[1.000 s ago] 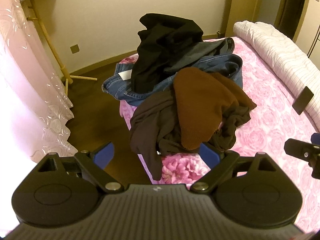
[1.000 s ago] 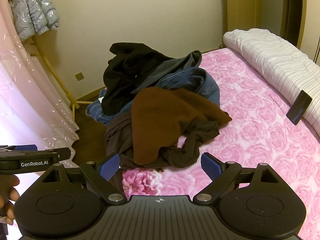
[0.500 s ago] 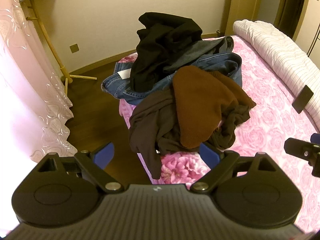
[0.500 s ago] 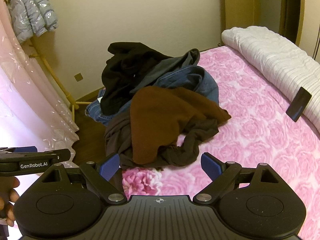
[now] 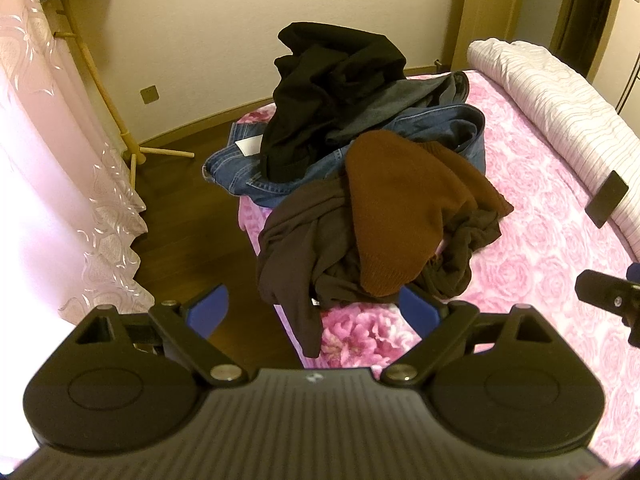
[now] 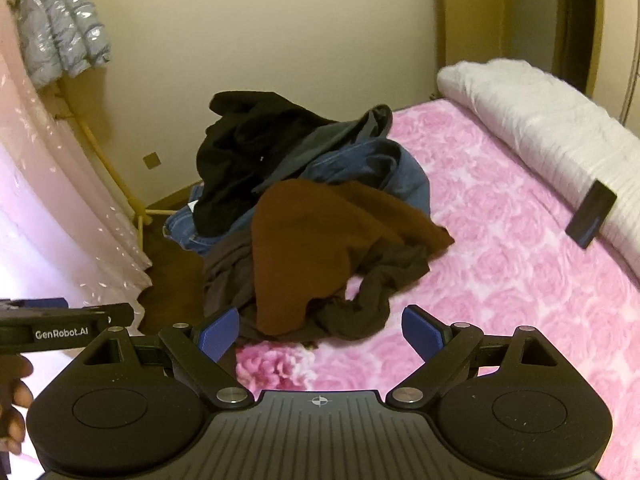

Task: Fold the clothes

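Observation:
A heap of clothes lies at the near-left corner of the pink floral bed (image 5: pixel 532 264) (image 6: pixel 500 264). On top is a brown knit sweater (image 5: pixel 400 208) (image 6: pixel 320 248), over a dark brown garment (image 5: pixel 304 248) (image 6: pixel 360 308) that hangs off the bed's edge. Behind them lie blue jeans (image 5: pixel 440 128) (image 6: pixel 372 164) and black clothing (image 5: pixel 332 88) (image 6: pixel 248 140). My left gripper (image 5: pixel 314 310) is open, held above the heap's near edge. My right gripper (image 6: pixel 320 330) is open too, just short of the heap, with nothing between its fingers.
A rolled white quilt (image 5: pixel 560 104) (image 6: pixel 540 120) lies along the bed's far right side, with a dark phone (image 5: pixel 606 198) (image 6: pixel 592 214) leaning on it. Pink curtains (image 5: pixel 60 184), a wooden coat stand (image 5: pixel 120 120) with a grey puffer jacket (image 6: pixel 60 28), and dark wood floor (image 5: pixel 180 240) are on the left.

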Available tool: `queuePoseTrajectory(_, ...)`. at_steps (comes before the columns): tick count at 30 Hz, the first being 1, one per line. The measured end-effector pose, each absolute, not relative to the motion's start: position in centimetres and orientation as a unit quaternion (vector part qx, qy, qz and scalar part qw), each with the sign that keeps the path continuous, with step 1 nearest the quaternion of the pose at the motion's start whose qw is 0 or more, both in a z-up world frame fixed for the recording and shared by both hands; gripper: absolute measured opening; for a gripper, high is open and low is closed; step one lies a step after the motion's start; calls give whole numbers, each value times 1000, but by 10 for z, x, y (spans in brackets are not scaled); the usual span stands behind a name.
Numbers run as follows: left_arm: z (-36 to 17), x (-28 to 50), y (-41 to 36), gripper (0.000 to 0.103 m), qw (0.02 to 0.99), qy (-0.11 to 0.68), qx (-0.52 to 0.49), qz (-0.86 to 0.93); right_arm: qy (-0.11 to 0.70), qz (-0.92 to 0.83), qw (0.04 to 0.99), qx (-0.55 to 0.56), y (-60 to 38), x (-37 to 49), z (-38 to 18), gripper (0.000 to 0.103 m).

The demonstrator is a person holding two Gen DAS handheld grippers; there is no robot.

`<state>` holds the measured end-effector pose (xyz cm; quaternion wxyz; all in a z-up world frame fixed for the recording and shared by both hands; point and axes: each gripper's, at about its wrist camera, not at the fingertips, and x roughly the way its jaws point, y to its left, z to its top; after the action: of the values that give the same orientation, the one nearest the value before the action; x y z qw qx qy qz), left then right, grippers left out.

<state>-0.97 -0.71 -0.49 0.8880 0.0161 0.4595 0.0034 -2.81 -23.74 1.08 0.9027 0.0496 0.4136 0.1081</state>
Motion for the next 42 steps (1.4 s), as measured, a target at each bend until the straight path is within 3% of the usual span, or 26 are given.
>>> queuePoseTrajectory(10,-8,-11,-6,91,888,459,17,9,428,112,888,128,-253,-23,5,90)
queuePoseTrajectory(26,-28,-10,19,91,877,479,8,29,446,127,882,88,-223,-16,-14,90)
queuePoseTrajectory(42,-56,48,47,91,864,503,15,11,477,117,869,61,-184,40,-42,90)
